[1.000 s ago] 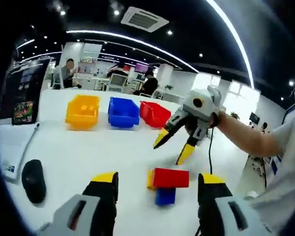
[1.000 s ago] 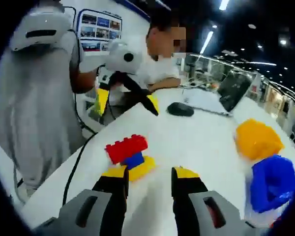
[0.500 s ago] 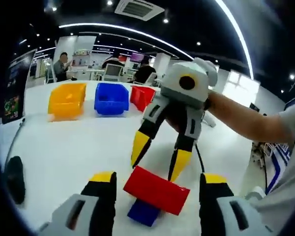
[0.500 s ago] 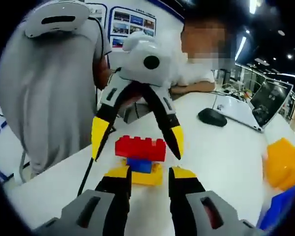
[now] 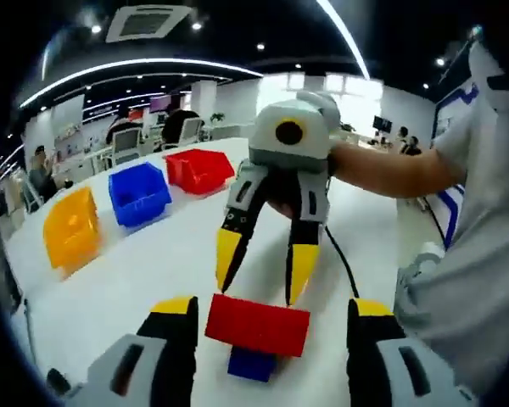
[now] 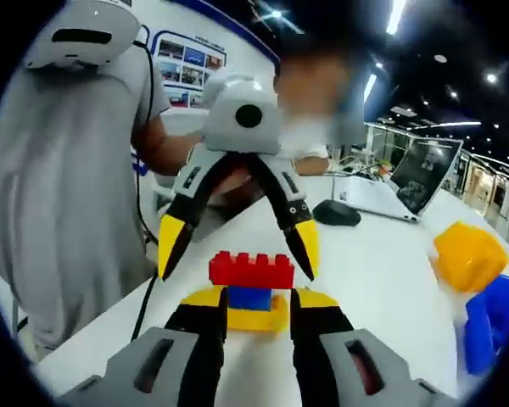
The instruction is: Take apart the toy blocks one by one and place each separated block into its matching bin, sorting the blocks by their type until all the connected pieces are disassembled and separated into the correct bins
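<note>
A: Blocks (image 6: 250, 288), stacked and joined, sit on what surface, and in what room?

B: On a white table (image 5: 136, 271) in a large open office with a dark ceiling, strip lights and a ceiling vent (image 5: 144, 21); seated people and desks show in the background of the left gripper view. A wall of posters (image 6: 187, 59) stands behind the person's grey shirt (image 6: 59, 170) in the right gripper view, and a laptop (image 6: 411, 178) and a dark mouse (image 6: 335, 212) lie on the table beyond the stack.

A: Where are the bins?

B: Three in a row, well apart from the stack: yellow bin (image 5: 68, 229), blue bin (image 5: 138, 193), red bin (image 5: 197, 170).

A: How is the stack built?

B: Red block (image 6: 252, 270) on top, blue block (image 6: 249, 298) under it, yellow block (image 6: 253, 314) at the base, resting on the table.

A: State of the tools?

B: The left gripper (image 6: 237, 246) is spread wide, its yellow tips flanking the red block without clearly touching it. The right gripper (image 5: 263, 271) is likewise spread, its tips just behind the red block. Neither grasps anything; the stack lies between both pairs of jaws.
</note>
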